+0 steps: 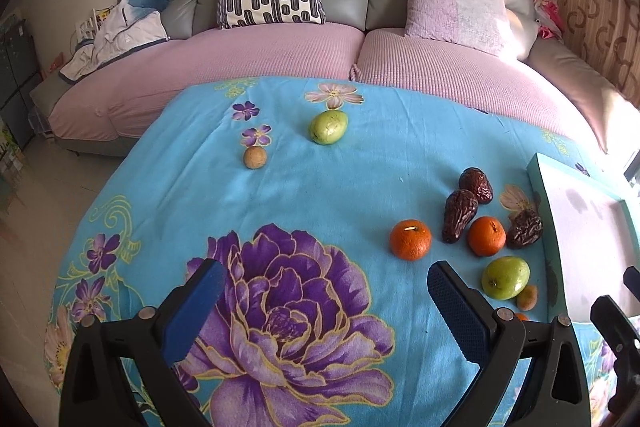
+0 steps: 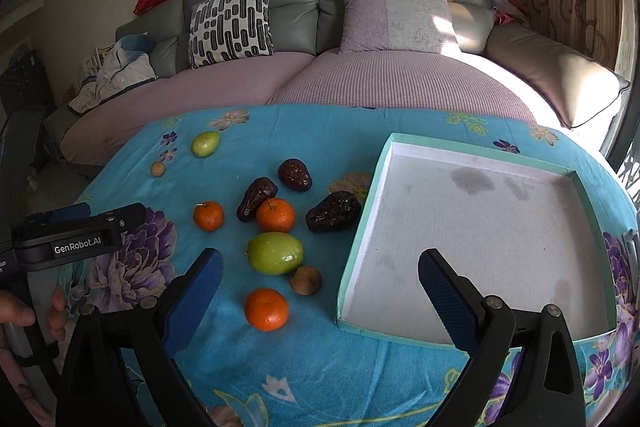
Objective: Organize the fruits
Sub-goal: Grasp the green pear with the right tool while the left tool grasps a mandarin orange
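Left gripper (image 1: 324,301): spread, empty; oranges (image 1: 411,239) ahead-right.
Right gripper (image 2: 320,285): spread, empty; tray (image 2: 360,227) ahead-right.

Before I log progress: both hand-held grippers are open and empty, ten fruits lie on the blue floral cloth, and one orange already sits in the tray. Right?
Not quite: the tray holds no orange; the right wrist view shows its white floor bare. All three oranges, the nearest one included, lie on the cloth. The rest stands: the left hand-held gripper and the right hand-held gripper are open and empty.
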Motion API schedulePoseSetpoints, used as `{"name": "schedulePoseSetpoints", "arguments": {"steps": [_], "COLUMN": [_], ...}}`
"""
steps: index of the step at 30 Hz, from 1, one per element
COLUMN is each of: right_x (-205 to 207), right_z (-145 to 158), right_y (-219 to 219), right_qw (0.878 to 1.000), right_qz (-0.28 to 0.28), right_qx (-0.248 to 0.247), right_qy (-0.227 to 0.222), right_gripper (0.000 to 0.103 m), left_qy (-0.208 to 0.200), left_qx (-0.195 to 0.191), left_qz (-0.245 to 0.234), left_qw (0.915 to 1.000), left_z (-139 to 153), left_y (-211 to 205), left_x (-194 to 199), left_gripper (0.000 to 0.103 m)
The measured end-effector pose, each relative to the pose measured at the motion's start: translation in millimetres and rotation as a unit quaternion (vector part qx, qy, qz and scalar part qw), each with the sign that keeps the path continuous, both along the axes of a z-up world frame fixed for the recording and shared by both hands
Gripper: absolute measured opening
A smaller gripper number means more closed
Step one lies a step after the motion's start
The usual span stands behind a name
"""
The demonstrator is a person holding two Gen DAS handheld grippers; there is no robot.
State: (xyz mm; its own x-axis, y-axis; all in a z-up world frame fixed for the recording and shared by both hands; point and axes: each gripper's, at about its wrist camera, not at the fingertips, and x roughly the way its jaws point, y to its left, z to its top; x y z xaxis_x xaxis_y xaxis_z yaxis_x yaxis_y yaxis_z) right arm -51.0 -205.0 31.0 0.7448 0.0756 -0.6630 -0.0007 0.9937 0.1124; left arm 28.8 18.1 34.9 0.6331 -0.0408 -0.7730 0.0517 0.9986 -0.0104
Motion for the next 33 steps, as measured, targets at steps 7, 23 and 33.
{"name": "schedulePoseSetpoints", "arguments": {"steps": [7,23,33], "right_x": [32.4,79.7,80.2], "right_z": [-1.4,-45.2,-66.7], "right_y": [7.3,26.3,37.5], "right_qw": [0.999,0.992,0.989], "right_qz": [0.029,0.072,0.082], "right_qx": [0.008,-0.003,-0.009], "right_qy": [0.025,0.107,0.124], "right_gripper": [0.082,0.079,0.072], "left_qy": [0.003,0.049,0.072], "left_qx": [-0.002,-0.003,-0.012], "left_qz": [-0.015,-0.018,-0.011], "left_qw": [0.9999,0.9986,0.9973], "left_z": [8.2,-27.3,-44.4], "left_y": [-14.6,-25.8,-17.6], "left_x": [30.4,70.1,70.5], "left_gripper": [0.096,0.094,0.094]}}
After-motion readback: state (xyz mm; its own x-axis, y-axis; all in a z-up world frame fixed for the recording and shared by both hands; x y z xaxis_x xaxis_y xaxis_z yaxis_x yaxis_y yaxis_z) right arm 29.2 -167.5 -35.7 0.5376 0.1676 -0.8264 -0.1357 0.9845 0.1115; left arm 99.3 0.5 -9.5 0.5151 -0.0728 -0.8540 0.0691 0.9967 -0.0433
